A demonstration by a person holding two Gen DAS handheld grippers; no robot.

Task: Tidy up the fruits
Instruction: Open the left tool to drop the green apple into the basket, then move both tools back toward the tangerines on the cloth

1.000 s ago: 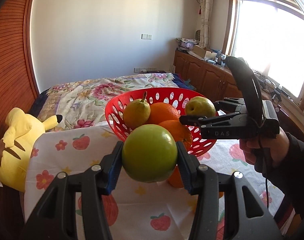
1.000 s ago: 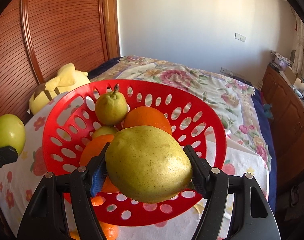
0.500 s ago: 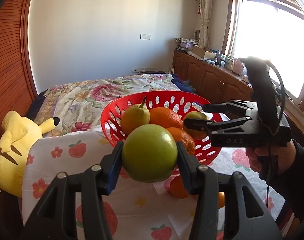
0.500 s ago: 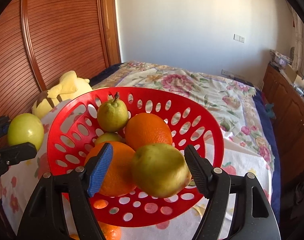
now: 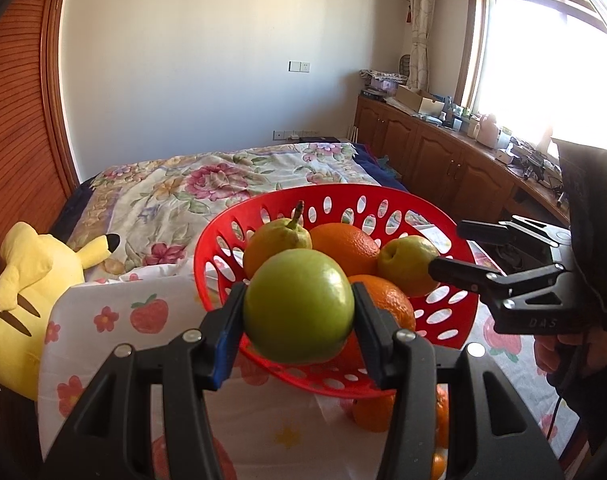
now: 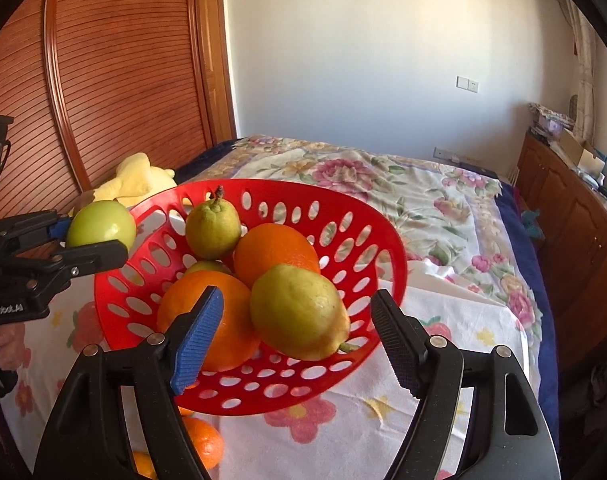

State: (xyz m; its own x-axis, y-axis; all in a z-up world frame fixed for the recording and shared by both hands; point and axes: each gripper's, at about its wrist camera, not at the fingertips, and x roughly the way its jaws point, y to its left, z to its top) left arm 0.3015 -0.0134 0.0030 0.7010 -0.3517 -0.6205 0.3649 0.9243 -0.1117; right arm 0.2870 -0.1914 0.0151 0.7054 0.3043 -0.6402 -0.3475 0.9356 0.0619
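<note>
Green apple (image 5: 299, 306) clamped in left tool (image 5: 299, 320), just near-left of red basket (image 5: 223, 240); right tool (image 6: 295, 320) opening wide, clear of pear (image 6: 299, 312) resting inside.

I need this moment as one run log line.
left gripper: shut on green apple | right gripper: opening, pear lies in red basket

A small green fruit (image 6: 208, 267) deep in the red basket (image 6: 387, 240) is mostly hidden behind the oranges in front. Oranges under the basket (image 6: 201, 442) are partly covered by its rim and the near gripper arms. The yellow plush toy (image 5: 27, 304) is cut off at the left edge.
</note>
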